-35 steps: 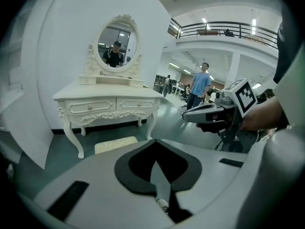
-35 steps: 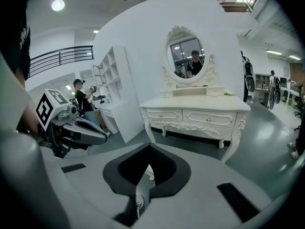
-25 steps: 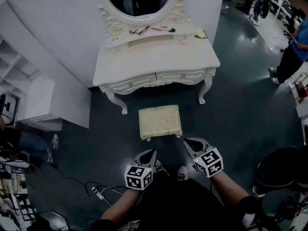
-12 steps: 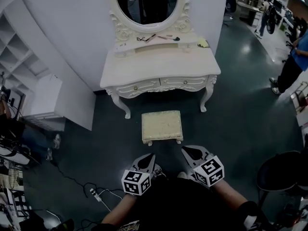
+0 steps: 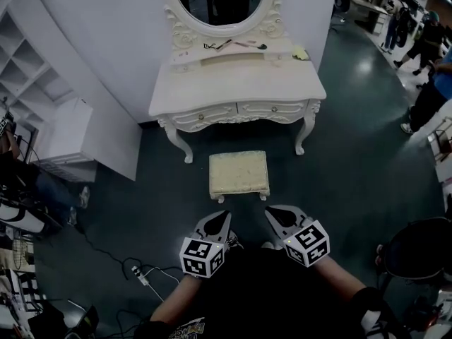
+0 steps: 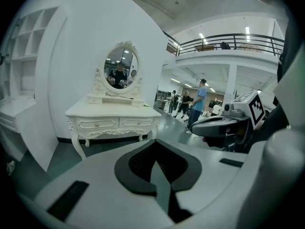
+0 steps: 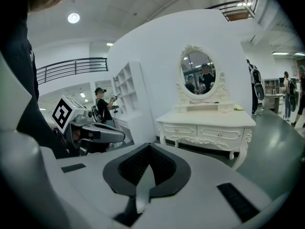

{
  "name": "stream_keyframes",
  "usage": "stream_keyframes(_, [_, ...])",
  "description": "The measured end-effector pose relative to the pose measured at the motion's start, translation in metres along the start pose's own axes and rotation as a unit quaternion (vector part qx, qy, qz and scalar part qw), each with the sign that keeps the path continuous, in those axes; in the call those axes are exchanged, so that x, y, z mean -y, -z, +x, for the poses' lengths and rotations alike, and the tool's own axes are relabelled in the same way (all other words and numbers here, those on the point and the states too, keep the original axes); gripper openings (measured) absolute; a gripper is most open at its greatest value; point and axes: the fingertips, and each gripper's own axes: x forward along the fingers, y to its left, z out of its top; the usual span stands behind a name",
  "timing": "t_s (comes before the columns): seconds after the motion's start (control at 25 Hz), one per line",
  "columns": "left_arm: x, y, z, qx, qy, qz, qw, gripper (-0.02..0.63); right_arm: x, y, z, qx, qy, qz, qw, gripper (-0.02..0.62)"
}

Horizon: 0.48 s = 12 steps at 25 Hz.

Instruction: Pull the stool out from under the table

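Lifted a little since a second ago, the left hand-held gripper (image 5: 220, 219) and the right hand-held gripper (image 5: 275, 212) both have their jaws pressed together with nothing between them. The stool (image 5: 239, 174) has kept its spot on the floor (image 5: 346, 168). It stands just ahead of both tips, touching neither, roughly midway between them, and fully out from the table (image 5: 236, 90) beyond it.
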Motion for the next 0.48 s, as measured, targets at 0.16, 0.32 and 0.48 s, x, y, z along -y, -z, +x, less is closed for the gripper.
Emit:
stream_keyframes(0.16, [0.005,0.008,-0.001,-0.005,0.005,-0.006,1.0,0.008,-0.004,0.007,-0.001,-0.004,-0.005,0.005,1.0,0.027])
stream_keyframes(0.32, [0.009,0.01,0.002,-0.011,0.014,-0.002,0.9998,0.008,-0.006,0.013,0.001,-0.009,-0.012,0.016,1.0,0.026])
stream_keyframes(0.48, [0.01,0.01,0.004,-0.013,0.014,0.005,0.9998,0.008,-0.006,0.017,0.002,-0.011,-0.015,0.023,1.0,0.026])
